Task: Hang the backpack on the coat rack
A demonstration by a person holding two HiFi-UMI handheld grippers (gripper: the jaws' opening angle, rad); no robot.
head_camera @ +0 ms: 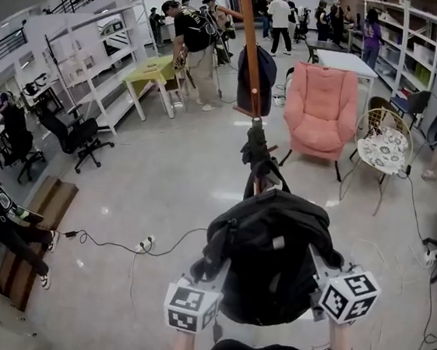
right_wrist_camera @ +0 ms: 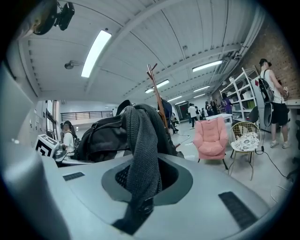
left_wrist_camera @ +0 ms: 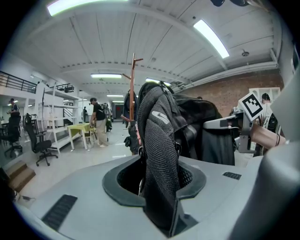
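I hold a black backpack (head_camera: 272,259) up between both grippers, low in the head view. My left gripper (head_camera: 217,278) is shut on a padded mesh shoulder strap (left_wrist_camera: 159,154), which fills the gap between its jaws. My right gripper (head_camera: 318,274) is shut on the other, thinner knit strap (right_wrist_camera: 140,159). The fingertips are hidden behind the bag in the head view. The wooden coat rack (head_camera: 250,48) stands straight ahead just beyond the backpack, its pole (left_wrist_camera: 132,89) and top pegs (right_wrist_camera: 153,75) rising behind the bag. Dark items (head_camera: 254,152) hang on it.
A pink armchair (head_camera: 321,103) and a wire chair with a patterned cushion (head_camera: 384,146) stand right of the rack. A yellow-green table (head_camera: 155,73), shelving and an office chair (head_camera: 74,134) are at the left. Several people stand behind. A cable with a power strip (head_camera: 146,242) lies on the floor.
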